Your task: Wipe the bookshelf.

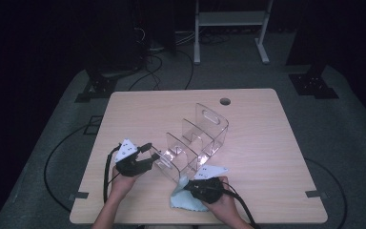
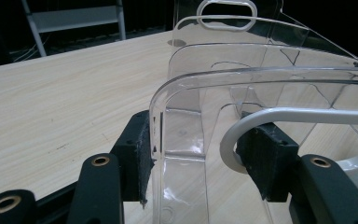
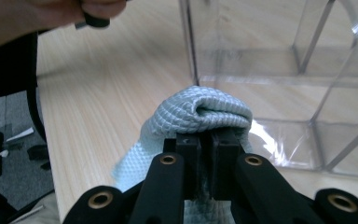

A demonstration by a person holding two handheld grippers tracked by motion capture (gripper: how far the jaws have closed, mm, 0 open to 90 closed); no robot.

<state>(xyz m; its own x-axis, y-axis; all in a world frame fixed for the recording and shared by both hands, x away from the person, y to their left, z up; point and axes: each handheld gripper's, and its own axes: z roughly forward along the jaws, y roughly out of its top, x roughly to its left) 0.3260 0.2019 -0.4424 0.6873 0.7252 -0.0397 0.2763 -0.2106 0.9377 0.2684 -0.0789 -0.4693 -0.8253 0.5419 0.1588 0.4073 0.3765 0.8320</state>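
Observation:
A clear plastic organizer with several upright dividers stands in the middle of the wooden table. My left gripper grips its near end. In the left gripper view the two pads of the left gripper press on either side of the organizer's curved end wall. My right gripper is shut on a bunched light blue cloth close to the organizer's near corner. In the right gripper view the cloth bulges out of the closed right gripper, just in front of the organizer's clear wall.
A round cable hole lies near the table's far edge. A white metal stand and black stand feet are on the floor behind, with cables. The person's other hand shows at the upper left of the right gripper view.

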